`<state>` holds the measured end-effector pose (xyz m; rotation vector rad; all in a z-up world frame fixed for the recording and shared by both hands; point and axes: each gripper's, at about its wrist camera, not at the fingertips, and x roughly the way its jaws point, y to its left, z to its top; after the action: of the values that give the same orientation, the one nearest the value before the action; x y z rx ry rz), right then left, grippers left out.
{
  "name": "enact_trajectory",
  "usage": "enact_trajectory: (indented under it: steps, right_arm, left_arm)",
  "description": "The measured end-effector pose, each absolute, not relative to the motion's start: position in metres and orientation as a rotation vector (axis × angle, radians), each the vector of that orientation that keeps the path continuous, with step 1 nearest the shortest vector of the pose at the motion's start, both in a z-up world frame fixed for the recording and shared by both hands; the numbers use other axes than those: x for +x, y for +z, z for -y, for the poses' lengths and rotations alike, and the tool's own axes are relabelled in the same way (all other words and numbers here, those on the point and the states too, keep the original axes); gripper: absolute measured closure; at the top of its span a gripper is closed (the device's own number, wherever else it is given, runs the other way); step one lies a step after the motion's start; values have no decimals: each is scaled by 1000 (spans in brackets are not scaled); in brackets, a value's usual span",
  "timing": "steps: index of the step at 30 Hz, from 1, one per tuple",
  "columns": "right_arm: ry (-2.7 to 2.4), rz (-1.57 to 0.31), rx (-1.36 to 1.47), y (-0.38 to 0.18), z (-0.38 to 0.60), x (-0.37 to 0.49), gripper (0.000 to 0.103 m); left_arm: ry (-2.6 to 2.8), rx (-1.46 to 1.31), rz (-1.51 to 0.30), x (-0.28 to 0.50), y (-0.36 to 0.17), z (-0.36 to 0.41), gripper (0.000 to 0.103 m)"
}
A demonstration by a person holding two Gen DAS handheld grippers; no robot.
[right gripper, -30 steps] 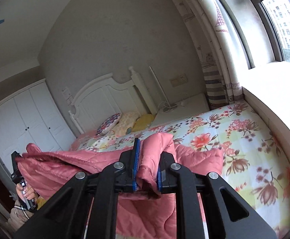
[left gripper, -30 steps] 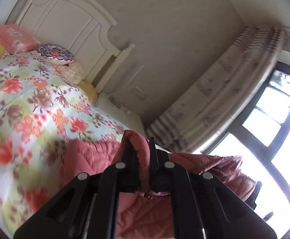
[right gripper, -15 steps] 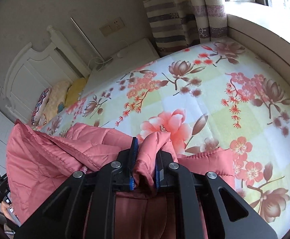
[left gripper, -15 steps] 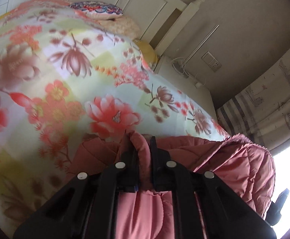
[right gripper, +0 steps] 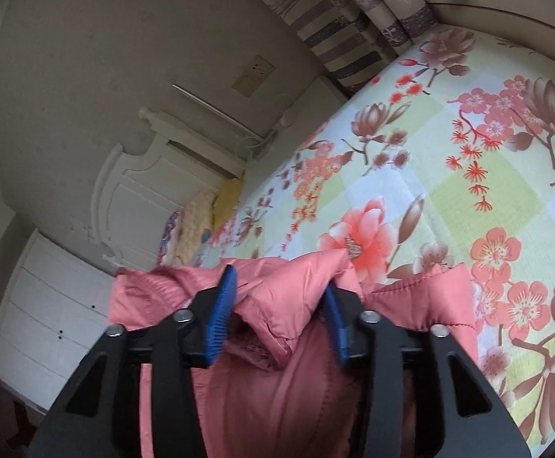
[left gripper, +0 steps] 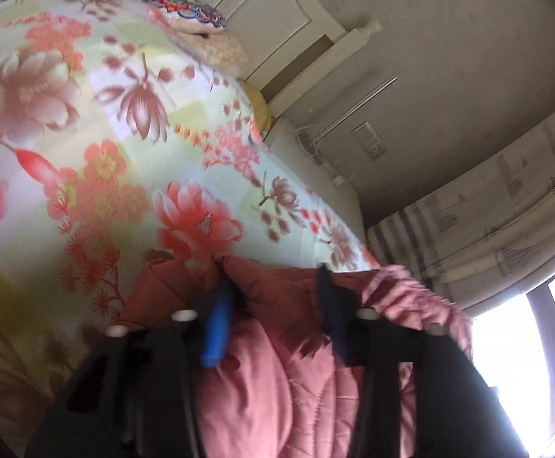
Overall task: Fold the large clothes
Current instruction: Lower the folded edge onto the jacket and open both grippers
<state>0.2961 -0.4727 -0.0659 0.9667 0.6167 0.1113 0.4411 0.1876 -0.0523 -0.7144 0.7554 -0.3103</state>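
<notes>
A pink quilted jacket [left gripper: 277, 381] [right gripper: 277, 389] lies on the floral bedspread [left gripper: 105, 160] [right gripper: 468, 175]. In the left wrist view my left gripper [left gripper: 273, 278] hangs just above the jacket's top edge. Its jaws are opening, and a fold of pink cloth sits loose between the blue-padded fingers [left gripper: 216, 328]. In the right wrist view my right gripper [right gripper: 281, 286] is also opening, its blue pads [right gripper: 220, 316] spread wide on either side of a slack ridge of the jacket. Neither pair of pads presses the cloth.
A white headboard [right gripper: 136, 206] with several pillows [left gripper: 201, 26] stands at the bed's far end, a bedside cabinet [left gripper: 315, 168] beside it. Striped curtains [left gripper: 506, 210] and a bright window [left gripper: 525, 343] line one side. White wardrobe doors [right gripper: 48, 324] show at the left in the right wrist view.
Both grippers came down to the bed with the jacket pinched in them, then spread their fingers and let go of the cloth. The jacket now rests on the bedspread.
</notes>
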Motion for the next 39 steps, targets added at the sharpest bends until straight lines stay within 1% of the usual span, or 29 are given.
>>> enact_trajectory:
  steps: [1,2,3,5,7,8,9,10,11,13,16,19,21,23,25,27,31,36,38,39]
  right_arm:
    - [131,-585,969,-57,474,290,16]
    - [120,-549,953,-46,475,283,13]
    - [112,-514,934,-35,477,275,13]
    - [80,-428,898,-7,481,254,13]
    - [2,-356,781,28,477,237,13]
    - [-15,-350,714,42,470,238,13]
    - [-33,-366,639,56,458,244,13]
    - [-43,-397,582,65,446,255,13]
    - [-43,-429,544,70,434,266,13]
    - [-43,-513,444,76,396,298,13]
    - [-13,-570,278,71,330,331,13]
    - [6,-660,64,50,263,358,14]
    - [-13,-744,-69,25,239,374,31]
    - [-43,-835,-136,-5,232,389,33]
    - [-48,-949,-105,-43,245,401,32]
    - [-28,-939,-21,-62,261,399,32]
    - [-37,-930,-25,-69,260,396,31]
    - [-54,-915,-9,-69,258,397,30]
    - [-50,-934,-11,-65,259,399,27]
    - [-38,-955,-7,-61,261,400,28]
  left_arm:
    - [-270,-707,-716,434,-42,-192,19]
    - [-213,-698,-640,422,-26,-200,15]
    - [-189,-697,-560,410,-11,-210,14]
    - [-102,-667,-459,390,16,-222,14]
    - [-6,-536,-339,372,52,-216,10]
    - [-2,-479,-316,371,62,-207,9]
    - [-4,-401,-304,371,72,-192,5]
    - [-7,-296,-321,376,80,-170,2]
    - [-8,-181,-360,383,83,-143,2]
    - [-5,0,-402,389,78,-95,2]
    - [-43,213,-414,385,56,-24,2]
    - [-59,412,-445,385,25,36,2]
    - [-35,527,-469,390,0,60,2]
    - [-10,569,-531,405,-23,67,2]
    - [14,560,-597,419,-43,61,2]
    - [-11,474,-662,429,-56,47,2]
    - [-40,413,-709,438,-70,35,2]
    - [-21,432,-718,441,-76,37,2]
    - [-19,443,-718,441,-76,37,2]
    - [-19,443,-719,441,-74,37,2]
